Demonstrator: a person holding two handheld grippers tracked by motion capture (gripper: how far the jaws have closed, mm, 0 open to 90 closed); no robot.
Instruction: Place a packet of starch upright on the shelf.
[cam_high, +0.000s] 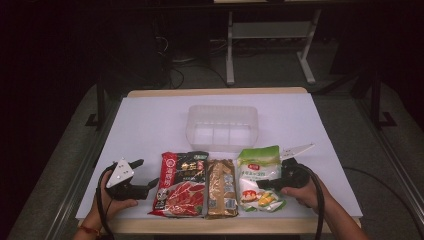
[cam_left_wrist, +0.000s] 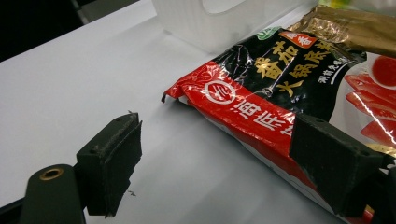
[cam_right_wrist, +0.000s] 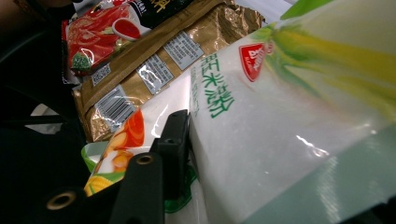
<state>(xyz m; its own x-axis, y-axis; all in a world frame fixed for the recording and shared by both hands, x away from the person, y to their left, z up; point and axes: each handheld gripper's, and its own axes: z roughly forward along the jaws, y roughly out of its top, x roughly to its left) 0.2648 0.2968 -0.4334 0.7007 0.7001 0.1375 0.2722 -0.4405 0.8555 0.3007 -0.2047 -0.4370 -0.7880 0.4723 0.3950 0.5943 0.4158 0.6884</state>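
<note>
My right gripper (cam_high: 270, 182) has its jaws pinched on the white bag (cam_high: 260, 177); in the right gripper view one black jaw presses the bag's side, and the bag bulges across the space between the jaws. The bag lies at the right end of a row near the table's (cam_high: 150, 120) front edge, touching the gold packet (cam_high: 221, 187) beside it. The red packet (cam_high: 182, 184) comes next. My left gripper (cam_high: 150, 186) sits at that packet's left edge, jaws spread, one over its corner. A clear bin (cam_high: 222, 126) stands behind the row.
</note>
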